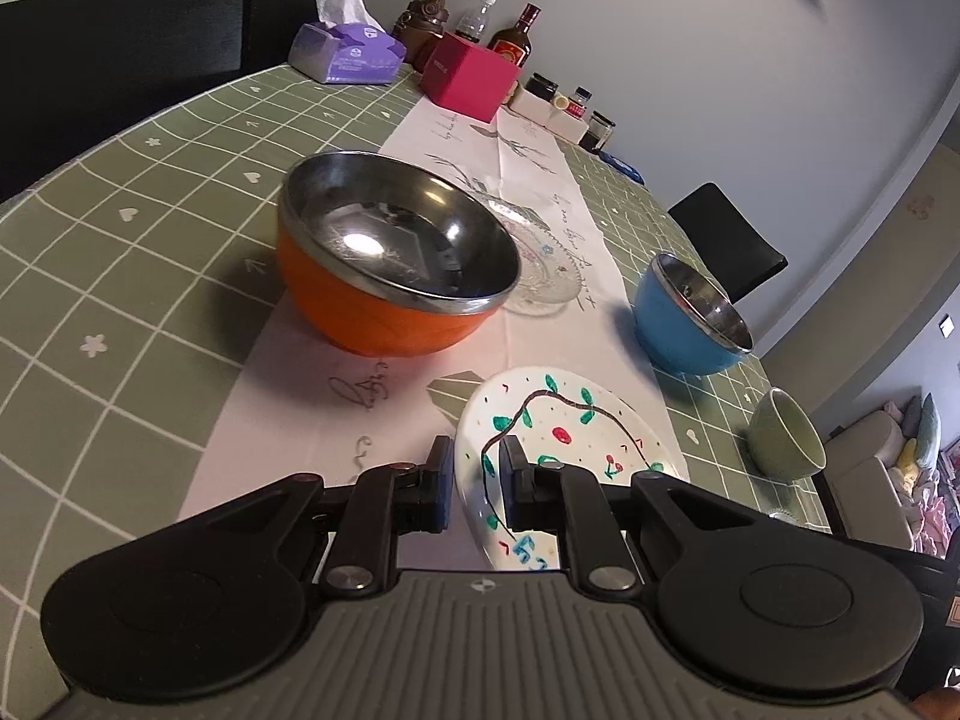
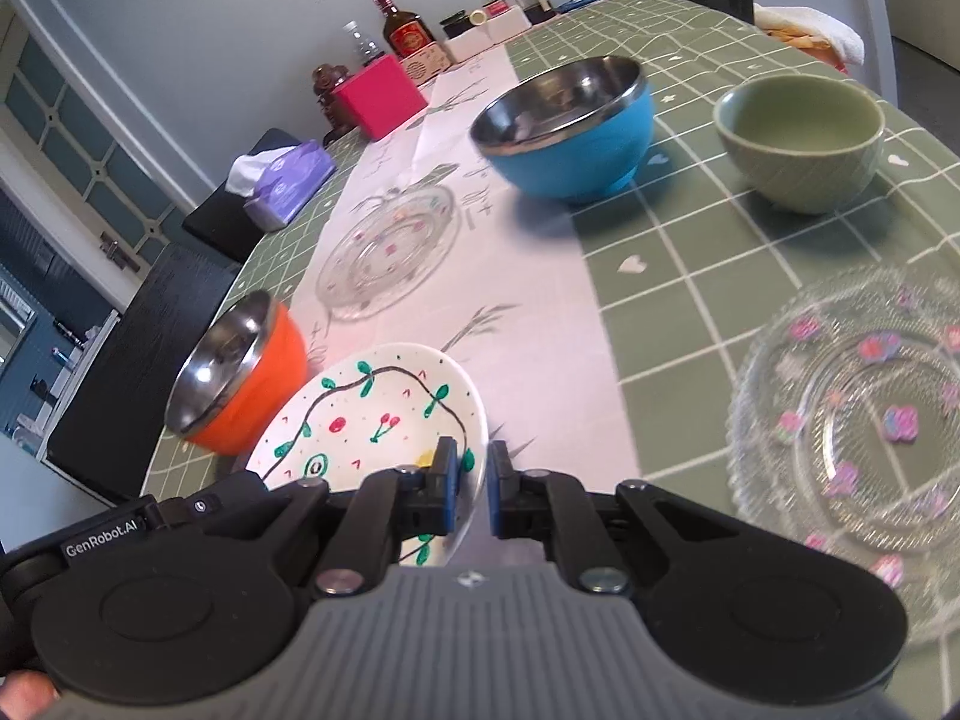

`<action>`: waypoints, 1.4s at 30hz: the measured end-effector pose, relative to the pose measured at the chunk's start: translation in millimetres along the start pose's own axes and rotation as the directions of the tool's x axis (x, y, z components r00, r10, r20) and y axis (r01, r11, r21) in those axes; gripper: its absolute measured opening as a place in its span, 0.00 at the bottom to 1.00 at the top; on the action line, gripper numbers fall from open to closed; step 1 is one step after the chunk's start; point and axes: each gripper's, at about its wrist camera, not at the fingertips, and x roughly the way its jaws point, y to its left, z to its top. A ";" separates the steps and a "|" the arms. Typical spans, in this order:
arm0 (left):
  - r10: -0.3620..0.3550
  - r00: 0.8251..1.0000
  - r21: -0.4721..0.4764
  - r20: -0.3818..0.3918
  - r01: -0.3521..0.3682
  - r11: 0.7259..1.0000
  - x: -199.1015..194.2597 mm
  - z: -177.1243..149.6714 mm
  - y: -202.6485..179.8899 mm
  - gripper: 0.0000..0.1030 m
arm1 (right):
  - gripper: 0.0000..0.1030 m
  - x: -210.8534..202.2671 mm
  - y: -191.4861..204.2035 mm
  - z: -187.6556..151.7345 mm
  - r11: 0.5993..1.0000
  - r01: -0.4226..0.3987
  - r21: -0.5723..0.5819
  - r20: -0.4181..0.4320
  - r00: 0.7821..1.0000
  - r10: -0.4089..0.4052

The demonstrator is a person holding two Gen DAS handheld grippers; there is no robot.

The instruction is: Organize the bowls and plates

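Observation:
A white plate painted with vines and cherries is held by both grippers. My left gripper is shut on its left rim. My right gripper is shut on its right rim. An orange steel-lined bowl sits just left of the plate. A blue steel-lined bowl and a green ceramic bowl stand to the right. One clear glass plate lies on the white runner, another at near right.
A purple tissue pack, pink box, bottles and jars line the far end of the green checked tablecloth. Black chairs stand around the table.

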 end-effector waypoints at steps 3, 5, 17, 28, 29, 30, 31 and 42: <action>0.008 1.000 -0.027 0.001 -0.008 1.000 -10.3 -2.2 16.4 0.16 | 0.08 2.4 11.8 -10.8 1.000 -0.015 -0.008 -0.013 1.000 0.015; 0.020 1.000 -0.044 0.001 -0.020 0.999 -16.8 -4.1 27.0 0.16 | 0.08 4.2 19.3 -17.2 0.999 -0.028 -0.015 -0.026 0.999 0.028; 0.080 0.997 -0.111 -0.017 -0.081 0.991 -36.6 -12.3 75.7 0.16 | 0.08 22.2 54.4 -44.6 0.993 -0.080 -0.083 -0.093 0.993 0.072; 0.104 0.995 -0.061 -0.009 -0.104 0.993 -31.4 -17.9 69.7 0.16 | 0.08 27.8 51.7 -50.7 0.993 -0.059 -0.099 -0.091 0.995 0.050; 0.105 0.994 -0.056 -0.010 -0.106 0.993 -31.4 -17.6 69.1 0.16 | 0.08 27.9 51.6 -50.8 0.993 -0.059 -0.101 -0.090 0.995 0.050; 0.106 0.994 -0.052 -0.011 -0.106 0.993 -31.2 -17.5 68.7 0.16 | 0.08 27.5 51.6 -51.0 0.993 -0.060 -0.101 -0.089 0.995 0.051; 0.105 0.994 -0.049 -0.012 -0.106 0.993 -31.3 -17.5 68.6 0.16 | 0.08 27.5 51.5 -51.0 0.993 -0.061 -0.101 -0.089 0.995 0.052; 0.103 0.995 -0.041 -0.016 -0.104 0.994 -31.5 -17.4 68.9 0.16 | 0.08 27.5 50.5 -50.6 0.993 -0.065 -0.102 -0.089 0.994 0.056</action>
